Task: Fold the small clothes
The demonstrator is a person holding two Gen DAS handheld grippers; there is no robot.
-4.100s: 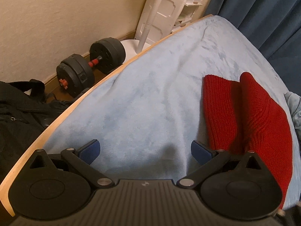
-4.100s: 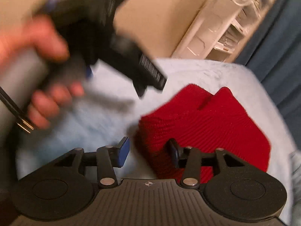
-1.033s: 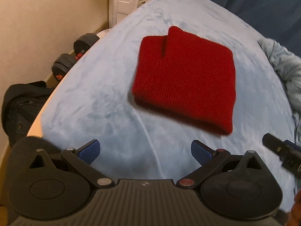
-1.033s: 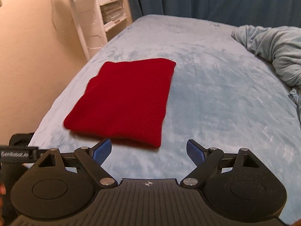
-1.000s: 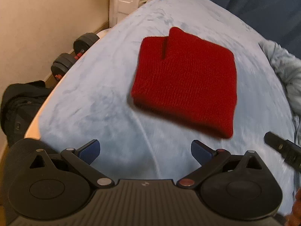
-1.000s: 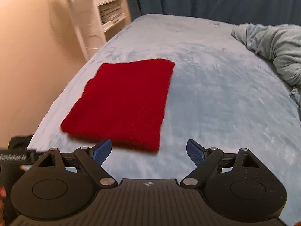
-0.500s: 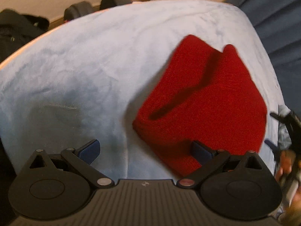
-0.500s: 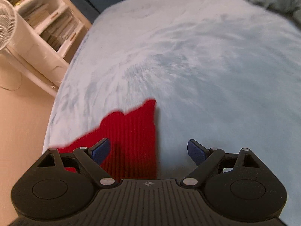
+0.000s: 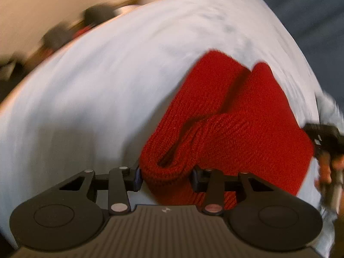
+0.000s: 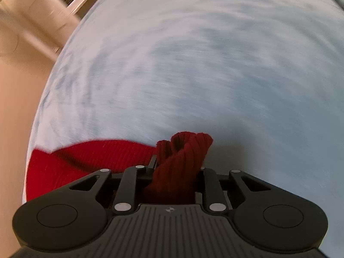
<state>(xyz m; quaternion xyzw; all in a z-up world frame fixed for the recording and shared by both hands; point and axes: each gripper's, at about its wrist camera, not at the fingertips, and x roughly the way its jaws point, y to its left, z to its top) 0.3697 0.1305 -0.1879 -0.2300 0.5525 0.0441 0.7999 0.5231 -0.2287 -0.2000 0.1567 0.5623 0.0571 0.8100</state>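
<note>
On the bed, your left tongs and right tongs each clamped a near corner of the red knit, its length running away from you.

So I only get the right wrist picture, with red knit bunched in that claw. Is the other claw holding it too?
Observer: Yes, the left claw is shut on a rolled edge of the red knit.
Operator: Does my claw show from there?
Observer: Yes, the right claw grips the knit's opposite edge, with the person's hand below it.
Operator: Anything beside the bed?
Observer: Blurred dark shapes, probably dumbbells, lie past the blue blanket.
</note>
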